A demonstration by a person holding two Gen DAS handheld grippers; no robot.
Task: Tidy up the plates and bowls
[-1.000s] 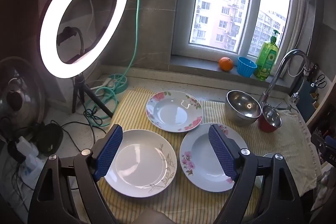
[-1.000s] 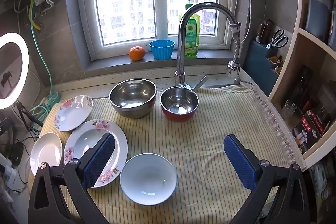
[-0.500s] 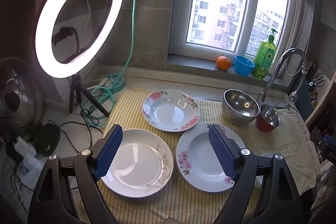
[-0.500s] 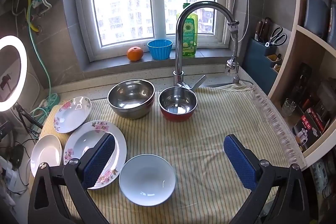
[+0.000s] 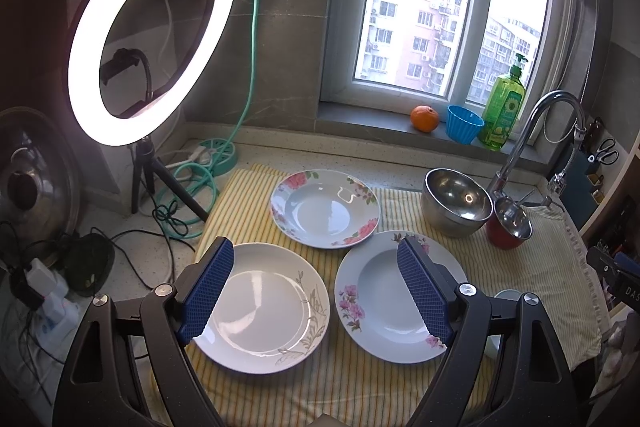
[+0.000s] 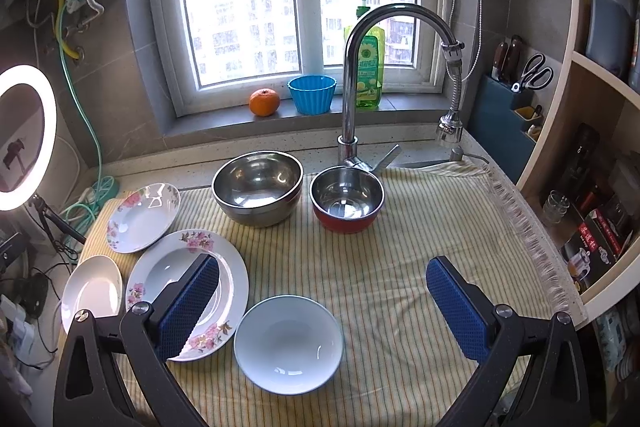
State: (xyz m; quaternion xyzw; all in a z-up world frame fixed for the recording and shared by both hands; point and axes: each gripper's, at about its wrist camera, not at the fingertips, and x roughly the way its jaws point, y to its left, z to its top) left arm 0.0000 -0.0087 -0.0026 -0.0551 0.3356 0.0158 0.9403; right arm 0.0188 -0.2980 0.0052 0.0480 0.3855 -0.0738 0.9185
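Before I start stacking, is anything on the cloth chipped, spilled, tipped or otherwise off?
Nothing stands out. The three plates lie flat and whole, and the white bowl, steel bowl and red bowl sit upright and empty. The striped cloth is only slightly wrinkled. Both grippers are open and empty.

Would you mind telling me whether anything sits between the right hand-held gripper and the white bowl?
Nothing visible does. The right hand-held gripper is open, and the white bowl lies just ahead on the striped cloth; the floral plate sits off to its left.
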